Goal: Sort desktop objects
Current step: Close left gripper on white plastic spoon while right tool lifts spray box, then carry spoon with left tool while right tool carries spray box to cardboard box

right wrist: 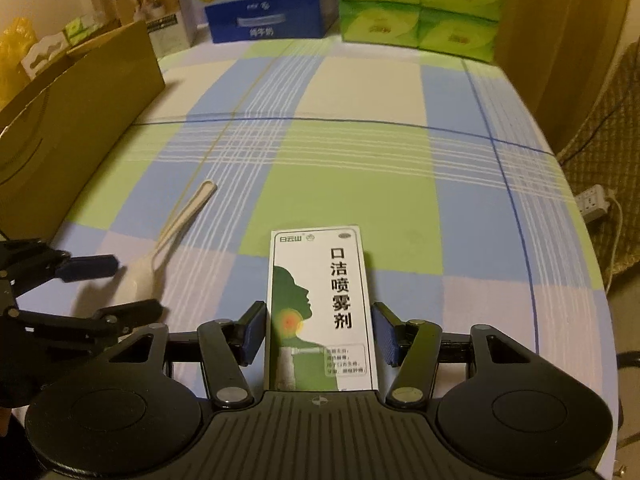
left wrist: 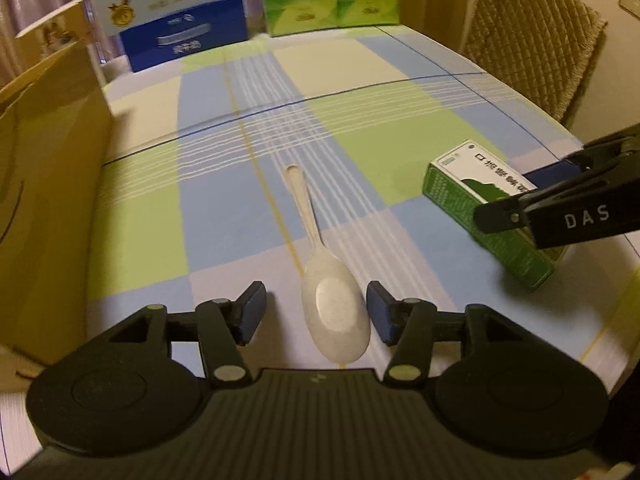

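- Lying on a counter [left wrist: 400, 128] covered with a checked cloth of blue, green and cream, a pale spoon [left wrist: 334, 312] is seen with its bowl between the spread fingers of the left gripper [left wrist: 316, 312].
- The spoon's bowl is set nearer the right-hand finger [left wrist: 380, 312] than the left-hand one, and its handle runs forward, away from the fingertips; no contact with either pad can be made out.
- A green and white spray box [right wrist: 320, 304] is shown lying flat between the fingers of the right gripper [right wrist: 320, 332], its printed face up and its far end reaching well beyond the fingertips.
- The right fingers are held open just wider than the box, with a narrow gap visible on each side.
- From the left wrist view, the right gripper is seen off to the right of the fingers, lowered over the box.
- A brown cardboard box [right wrist: 80, 120] is placed to the left of both grippers.
- Far ahead of the fingers, a blue carton [right wrist: 264, 20] and green tissue packs [right wrist: 416, 8] are stacked at the counter's back edge.
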The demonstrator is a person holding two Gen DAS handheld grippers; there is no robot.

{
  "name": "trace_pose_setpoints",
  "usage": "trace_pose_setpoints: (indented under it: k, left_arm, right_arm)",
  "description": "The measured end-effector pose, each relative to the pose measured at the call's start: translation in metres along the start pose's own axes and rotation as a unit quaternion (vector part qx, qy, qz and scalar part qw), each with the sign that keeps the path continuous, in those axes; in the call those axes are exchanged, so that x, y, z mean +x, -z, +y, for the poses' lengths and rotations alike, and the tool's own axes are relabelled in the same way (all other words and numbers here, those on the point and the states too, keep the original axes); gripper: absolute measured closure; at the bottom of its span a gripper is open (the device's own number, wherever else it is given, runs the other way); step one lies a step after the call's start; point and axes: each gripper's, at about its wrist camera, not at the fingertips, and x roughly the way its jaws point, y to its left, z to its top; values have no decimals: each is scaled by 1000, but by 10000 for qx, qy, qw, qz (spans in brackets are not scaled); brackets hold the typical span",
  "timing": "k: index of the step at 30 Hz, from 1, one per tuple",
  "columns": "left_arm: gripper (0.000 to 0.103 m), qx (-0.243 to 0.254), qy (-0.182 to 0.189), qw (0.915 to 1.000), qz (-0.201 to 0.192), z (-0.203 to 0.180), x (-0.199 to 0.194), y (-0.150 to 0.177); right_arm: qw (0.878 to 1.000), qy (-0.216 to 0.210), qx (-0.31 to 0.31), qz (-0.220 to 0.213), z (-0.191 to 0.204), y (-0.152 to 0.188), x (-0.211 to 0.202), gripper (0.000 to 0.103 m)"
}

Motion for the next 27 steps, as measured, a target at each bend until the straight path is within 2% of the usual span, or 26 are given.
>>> trace_pose_setpoints:
  k: [6,12,14,20,27]
  left_arm:
    - [53,-98,-171,9997,-157,-5,-2,5]
    - [64,-372,-234,9988,-227,-10,-2,5]
    - [73,-384,-210,9987,-248,-11,-2,5]
    - [76,-247,-195,9990,-316,-12,-4,7]
    - [76,-310,-151,9986,-410,-8,-13,9]
  right_arm:
    - [9989,152,299,-323,-5,9,-6,36]
    - [9978,233,409,-457,-5,14,-8,35]
    - [9977,230,414,-482,-6,15,-8,35]
    - [9974,270,405,-537,-4,18,-9,35]
    - [9972,324,331,-583,-1,20,-8,35]
